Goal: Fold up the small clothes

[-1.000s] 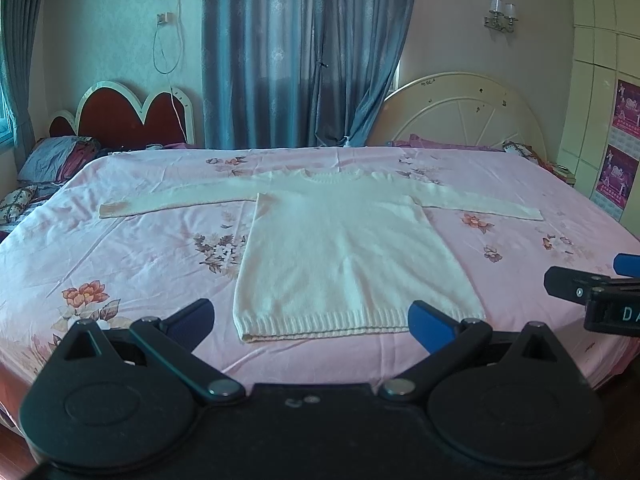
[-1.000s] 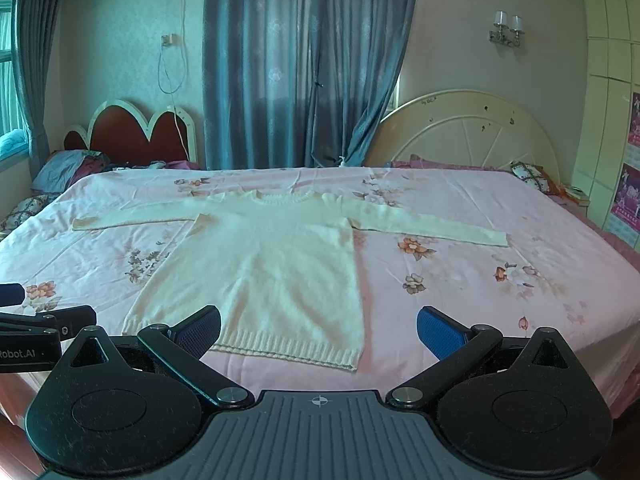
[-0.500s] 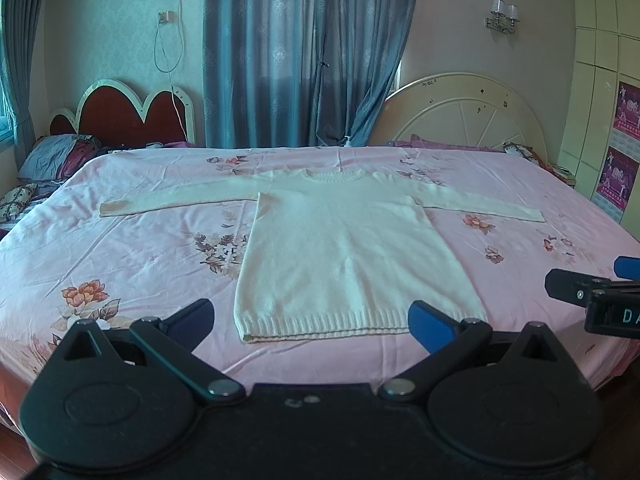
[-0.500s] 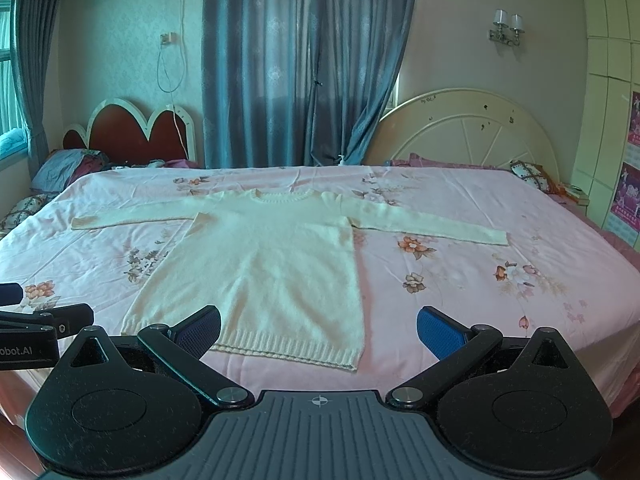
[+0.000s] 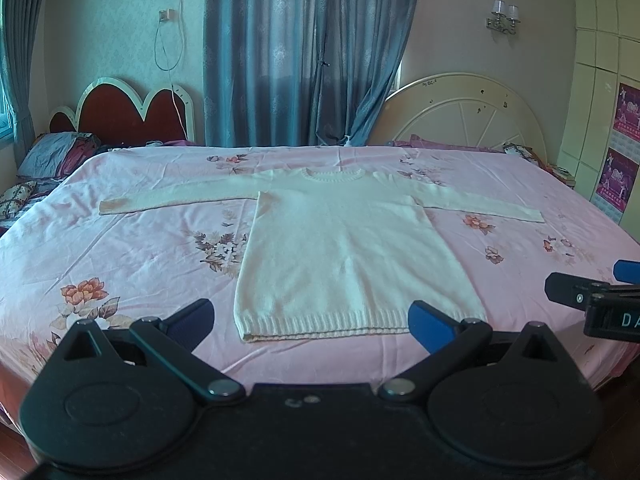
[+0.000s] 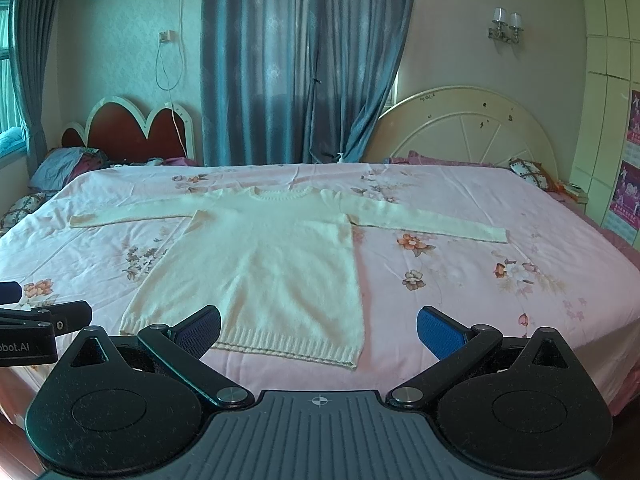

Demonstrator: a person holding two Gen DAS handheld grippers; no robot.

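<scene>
1. Currently, a cream sweater [image 5: 348, 248] lies flat on the bed [image 5: 120, 248], sleeves spread out to both sides, hem at the near edge.
2. Left hand-held gripper [image 5: 310, 318]: fingers spread wide, empty, above the near bed edge just short of the hem.
3. Right hand-held gripper [image 6: 318, 330]: fingers likewise wide apart, empty, level with the hem's right corner.
4. Curtains [image 6: 296, 60] hang behind the bed.

The right tongs [image 5: 600, 292] are cut off by the frame edge, their lettering perhaps reading "DA".
</scene>
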